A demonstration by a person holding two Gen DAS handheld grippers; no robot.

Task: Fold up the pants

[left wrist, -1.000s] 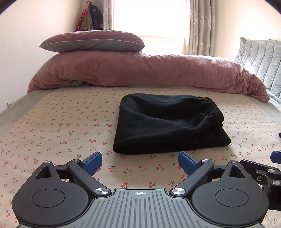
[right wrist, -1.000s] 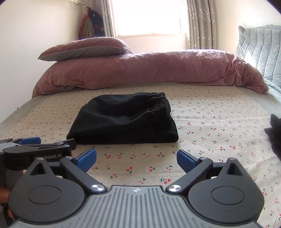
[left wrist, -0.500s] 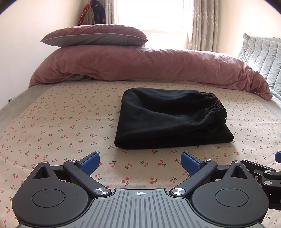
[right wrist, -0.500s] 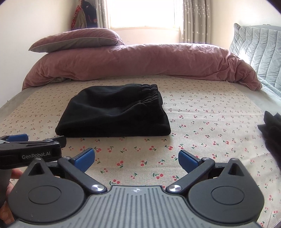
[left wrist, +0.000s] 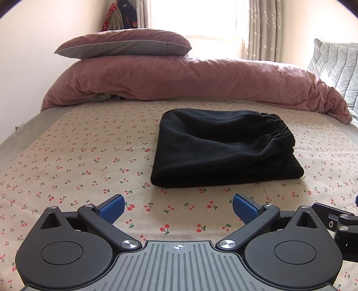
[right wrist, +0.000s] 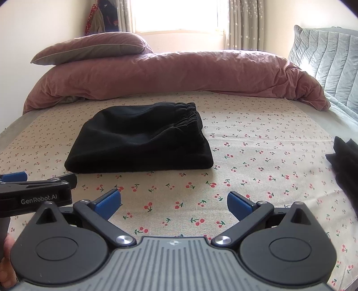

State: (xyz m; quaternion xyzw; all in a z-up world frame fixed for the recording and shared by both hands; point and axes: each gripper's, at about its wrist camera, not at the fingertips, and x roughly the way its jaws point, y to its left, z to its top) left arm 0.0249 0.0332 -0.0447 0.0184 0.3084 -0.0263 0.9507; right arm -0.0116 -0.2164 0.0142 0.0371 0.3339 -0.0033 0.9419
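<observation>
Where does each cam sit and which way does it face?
Left wrist: on the left gripper, jaws opening with nothing between them, looking down the bed at the folded black pants; right gripper's edge shows.
Right wrist: on the right gripper, same heading; left gripper and a fingertip show.
Shared: pants, pink duvet, pillow, window.

Bed sheet (left wrist: pixel 89 156): beige, cherry print. Pink duvet (left wrist: pixel 190 82) bunched across far side, pink pillow (left wrist: pixel 125 44) resting on its left end. Grey quilted cushion (right wrist: pixel 324 58) at right. Curtained window (right wrist: pixel 176 13) behind. Dark cloth (right wrist: pixel 346 161) at right edge.
</observation>
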